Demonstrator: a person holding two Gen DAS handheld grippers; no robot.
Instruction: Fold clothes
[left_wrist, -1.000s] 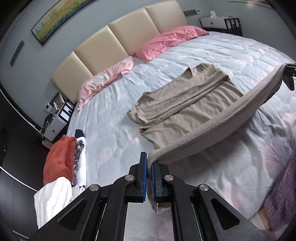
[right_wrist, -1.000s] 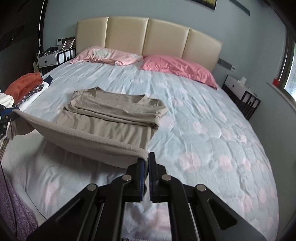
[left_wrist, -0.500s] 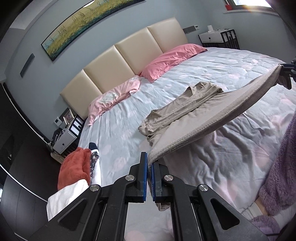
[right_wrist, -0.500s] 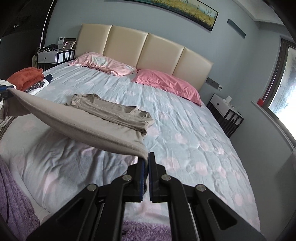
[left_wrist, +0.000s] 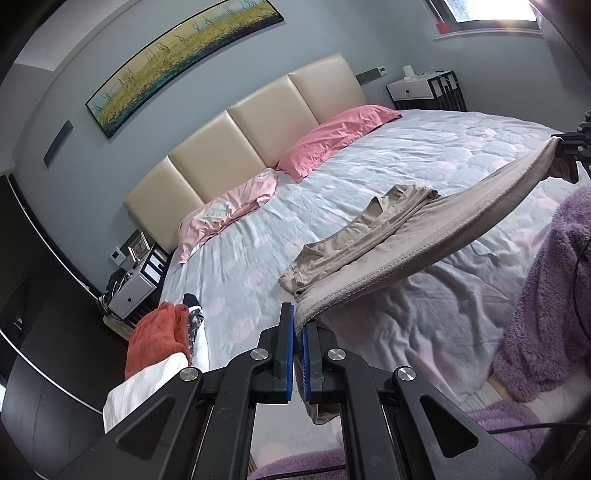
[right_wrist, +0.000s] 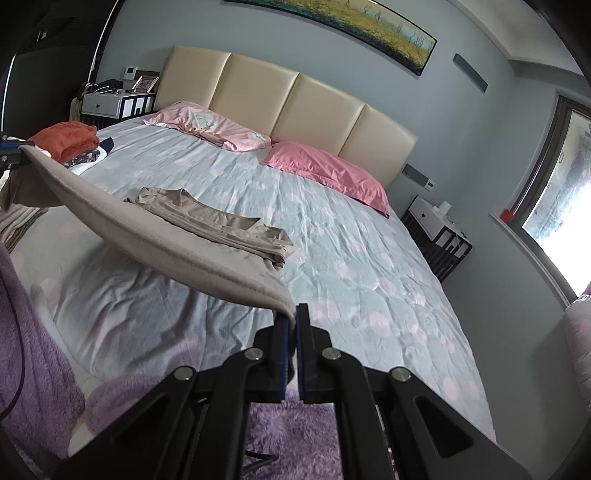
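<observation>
A beige shirt lies on the bed with its sleeves folded in; it also shows in the right wrist view. Its bottom hem is lifted off the quilt and stretched taut between both grippers. My left gripper is shut on the hem's left corner. My right gripper is shut on the hem's right corner. The collar end of the shirt still rests on the bed. The right gripper also shows at the right edge of the left wrist view.
A pale blue quilt with pink spots covers the bed. Two pink pillows lie by the beige headboard. A stack of folded clothes, orange on top, sits at the bed's left edge. Purple fleece is close at the near edge.
Both grippers have risen and pulled back with the hem, so more of the shirt's lower part hangs off the bed and the view tilts up toward the wall.
</observation>
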